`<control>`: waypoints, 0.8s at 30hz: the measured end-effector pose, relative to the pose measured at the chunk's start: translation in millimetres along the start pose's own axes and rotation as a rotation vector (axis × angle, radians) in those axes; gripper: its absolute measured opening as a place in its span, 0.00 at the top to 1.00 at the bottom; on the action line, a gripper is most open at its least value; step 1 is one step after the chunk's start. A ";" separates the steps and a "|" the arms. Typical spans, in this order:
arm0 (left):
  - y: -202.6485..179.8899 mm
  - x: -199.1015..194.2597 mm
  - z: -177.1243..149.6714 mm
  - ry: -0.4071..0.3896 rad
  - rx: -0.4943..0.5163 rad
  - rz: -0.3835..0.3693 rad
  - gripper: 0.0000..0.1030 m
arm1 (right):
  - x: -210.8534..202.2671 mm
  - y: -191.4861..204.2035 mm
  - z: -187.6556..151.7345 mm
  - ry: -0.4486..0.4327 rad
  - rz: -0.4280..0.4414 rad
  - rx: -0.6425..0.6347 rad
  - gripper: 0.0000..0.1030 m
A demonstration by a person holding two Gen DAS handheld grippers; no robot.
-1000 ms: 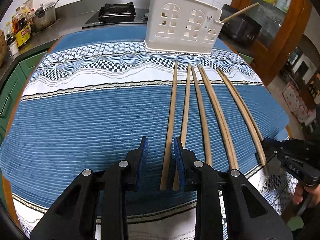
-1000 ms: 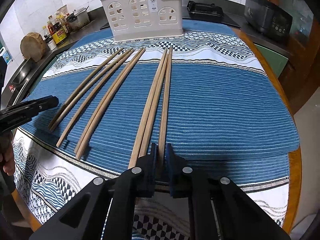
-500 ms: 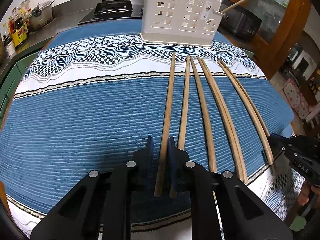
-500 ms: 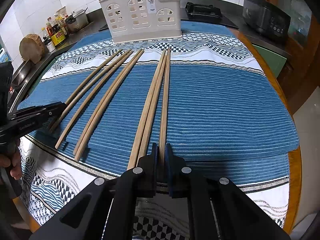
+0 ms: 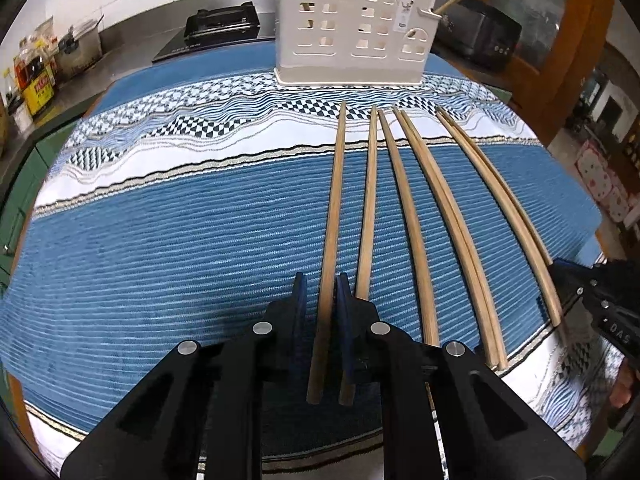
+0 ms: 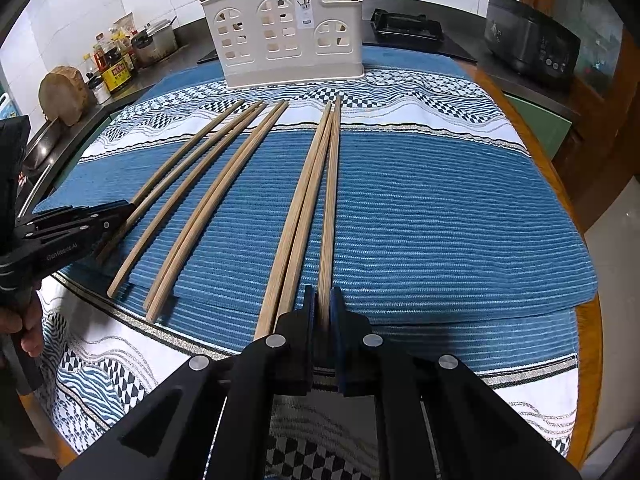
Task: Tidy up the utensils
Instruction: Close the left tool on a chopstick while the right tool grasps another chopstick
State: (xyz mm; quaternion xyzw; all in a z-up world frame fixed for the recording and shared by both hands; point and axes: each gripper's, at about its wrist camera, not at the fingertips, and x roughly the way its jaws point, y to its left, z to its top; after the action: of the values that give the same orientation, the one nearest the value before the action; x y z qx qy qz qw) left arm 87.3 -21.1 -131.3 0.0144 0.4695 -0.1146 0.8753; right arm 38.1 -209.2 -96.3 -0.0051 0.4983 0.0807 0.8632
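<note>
A: Start at the left claw (image 5: 320, 300). What has it got?

B: Its jaws have just been closing, and they now stand narrow on 1 wooden chopstick, the leftmost chopstick (image 5: 332, 224). The blue pads (image 5: 343, 304) sit against its sides low in the left wrist view, a little up from its near end.

A: And the right claw (image 6: 324, 312)?

B: Closed tight on the rightmost chopstick (image 6: 330, 200), near its lower end, bottom centre of the right wrist view.

A: What lies around them?

B: In the left wrist view, a second chopstick (image 5: 366, 216) runs just right of the gripped one, its near end passing under the right finger. Further right lie 5 more sticks (image 5: 452, 216), curving toward the right edge, where the other claw shows. In the right wrist view, 2 chopsticks (image 6: 300, 208) lie side by side just left of the held one, and 4 more (image 6: 200, 192) fan toward the left edge, where the left claw and a hand (image 6: 28, 320) on its handle appear.

A: What are they lying on?

B: A blue striped cloth (image 6: 440, 220) over the bench, all pointing toward the cream utensil holder (image 6: 280, 36) at top centre. It has arched cut-outs, and a stick pokes from each end. A black cooker (image 6: 532, 46) sits upper right.
</note>
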 end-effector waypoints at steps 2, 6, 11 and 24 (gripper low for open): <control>-1.4 -0.6 0.3 -0.004 0.001 0.010 0.89 | -1.4 -0.1 -0.3 -0.004 0.001 0.003 0.93; -1.2 -3.0 0.7 -0.007 -0.011 0.009 0.94 | -5.6 0.3 -0.7 -0.013 -0.001 0.004 0.93; -2.5 -8.2 -0.2 -0.012 -0.012 0.004 0.95 | -16.4 1.0 1.3 -0.041 -0.006 -0.005 0.93; -6.7 -41.0 4.7 -0.062 -0.023 -0.055 0.95 | -51.7 5.5 11.4 -0.130 -0.002 -0.041 0.93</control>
State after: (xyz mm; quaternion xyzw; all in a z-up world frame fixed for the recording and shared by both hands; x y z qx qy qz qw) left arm 67.8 -20.5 -94.3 -0.0121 0.4435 -0.1335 0.8862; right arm 21.8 -209.7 -45.7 -0.0181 0.4395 0.0899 0.8936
